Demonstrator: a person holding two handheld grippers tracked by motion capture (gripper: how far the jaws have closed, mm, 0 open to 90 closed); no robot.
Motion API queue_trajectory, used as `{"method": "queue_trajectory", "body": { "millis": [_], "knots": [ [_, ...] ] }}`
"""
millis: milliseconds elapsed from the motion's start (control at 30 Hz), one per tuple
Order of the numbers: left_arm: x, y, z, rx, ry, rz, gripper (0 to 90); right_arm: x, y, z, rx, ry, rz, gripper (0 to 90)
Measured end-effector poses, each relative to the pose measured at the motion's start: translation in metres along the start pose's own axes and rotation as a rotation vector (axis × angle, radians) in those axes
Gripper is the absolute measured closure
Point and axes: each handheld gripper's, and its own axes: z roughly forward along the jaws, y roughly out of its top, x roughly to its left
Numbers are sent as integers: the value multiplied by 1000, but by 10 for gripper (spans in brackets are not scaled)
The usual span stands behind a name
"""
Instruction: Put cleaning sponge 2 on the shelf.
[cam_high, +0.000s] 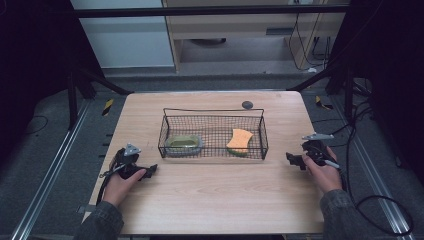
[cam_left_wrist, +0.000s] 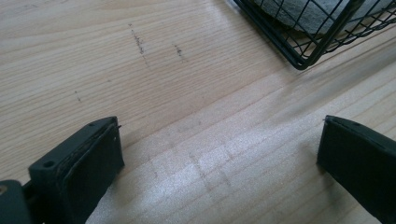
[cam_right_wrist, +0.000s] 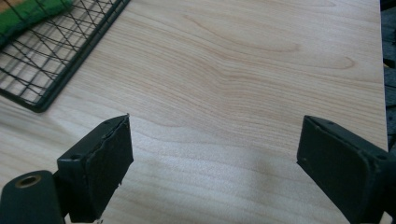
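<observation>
Both grippers sit low over the tabletop (cam_high: 215, 195) with jaws spread wide and nothing between them, the left gripper (cam_high: 150, 170) just off the near left corner of the wire basket (cam_high: 213, 152), the right gripper (cam_high: 295, 160) a little off its right end. Inside the basket, a grey-rimmed green sponge (cam_high: 183, 144) lies nearest the left gripper, and an orange sponge (cam_high: 240, 141) with a green underside leans toward the right gripper's side.

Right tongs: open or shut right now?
Open. The right tongs have their two black jaws wide apart in the right gripper view, with bare wooden table between them and nothing gripped.
</observation>
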Motion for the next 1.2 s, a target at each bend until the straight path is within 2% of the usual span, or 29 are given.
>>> {"method": "queue_trajectory", "body": {
  "millis": [167,267,367,467,733,967,1100,1200],
  "knots": [
    [0,0,0,0,0,0,0,-1,0,11,-17,3,25,108],
    [0,0,0,0,0,0,0,-4,1,20,-37,-6,68,109],
    [0,0,0,0,0,0,0,-6,2,23,-42,-14,75,109],
    [0,0,0,0,0,0,0,-9,3,27,-56,-12,118,92],
    [0,0,0,0,1,0,0,-10,1,33,-45,-10,140,71],
    [0,0,0,1,1,0,0,-6,0,37,-54,-39,127,56],
    [0,0,0,1,1,0,0,-2,0,39,-51,-70,99,50],
    [0,0,0,0,1,0,0,-1,-1,39,-50,-62,83,50]
  ]
}}
